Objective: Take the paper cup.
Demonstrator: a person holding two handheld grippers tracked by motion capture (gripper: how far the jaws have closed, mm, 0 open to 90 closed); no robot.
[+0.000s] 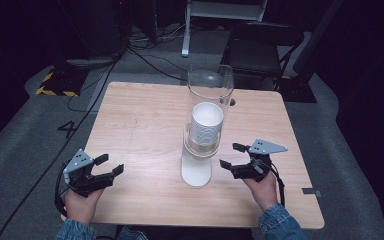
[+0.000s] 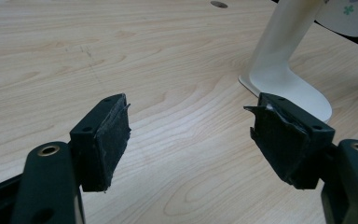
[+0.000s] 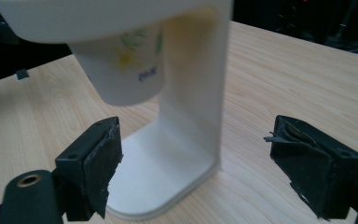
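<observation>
A cup dispenser (image 1: 202, 140) stands in the middle of the wooden table (image 1: 145, 120): a clear tube over a white stand, with a stack of white paper cups (image 1: 206, 122) inside. My left gripper (image 1: 110, 165) rests near the table's front left, open, well left of the stand. My right gripper (image 1: 231, 155) sits just right of the stand, open, pointing at it. In the right gripper view the lowest paper cup (image 3: 121, 70), printed with flowers, hangs under the dispenser beside the white upright (image 3: 196, 84); my right gripper (image 3: 200, 168) has nothing between its jaws. In the left gripper view my left gripper (image 2: 196, 140) is empty, with the stand's foot (image 2: 284, 79) beyond.
A black chair (image 1: 260, 47) and cables (image 1: 145, 55) lie on the floor behind the table. A small hole (image 2: 219, 4) marks the tabletop's far side. Bare wood spreads left of the dispenser and along the front edge (image 1: 180, 220).
</observation>
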